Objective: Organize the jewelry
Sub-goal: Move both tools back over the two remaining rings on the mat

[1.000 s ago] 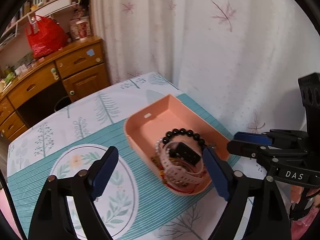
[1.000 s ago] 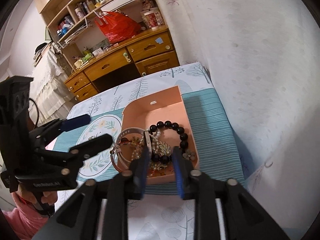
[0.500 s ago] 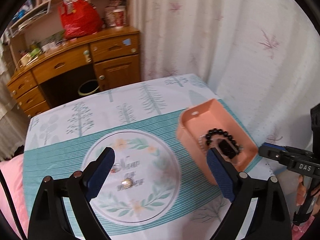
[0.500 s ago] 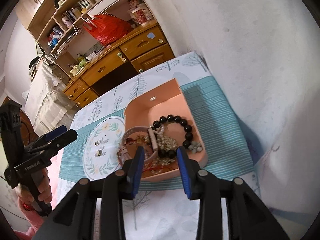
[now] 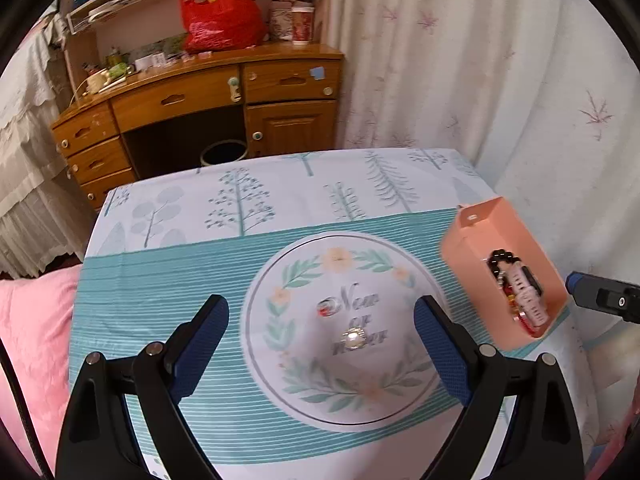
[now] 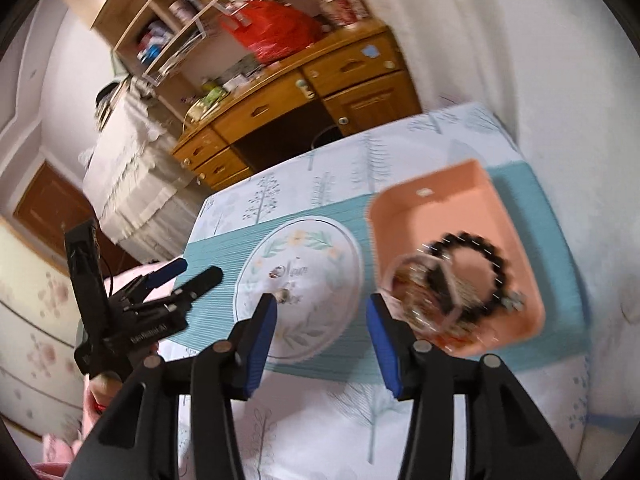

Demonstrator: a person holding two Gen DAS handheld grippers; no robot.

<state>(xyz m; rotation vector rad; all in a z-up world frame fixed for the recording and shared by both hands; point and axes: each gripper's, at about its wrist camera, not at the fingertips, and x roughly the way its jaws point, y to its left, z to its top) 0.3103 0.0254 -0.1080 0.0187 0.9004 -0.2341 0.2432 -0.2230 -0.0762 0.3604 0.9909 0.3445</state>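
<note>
Most of the jewelry already lies in the pink tray [image 6: 444,200] at the counter's [image 5: 168,280] right edge: a black bead bracelet [image 6: 472,272], a pale strap watch [image 5: 526,296] and a tangle of chains heaped at its near end. Two small pieces remain outside it, on the round printed motif in the middle of the counter: a reddish ring [image 5: 329,307] and, just nearer, a pearl-like piece [image 5: 353,339]. The left hand-held gripper [image 5: 320,344] hangs above these two with its jaws spread wide and empty. The right hand-held gripper [image 6: 322,320], its jaws having just been opening, holds nothing, beside the tray's near-left corner. Judging by this, only those two pieces are left.
</note>
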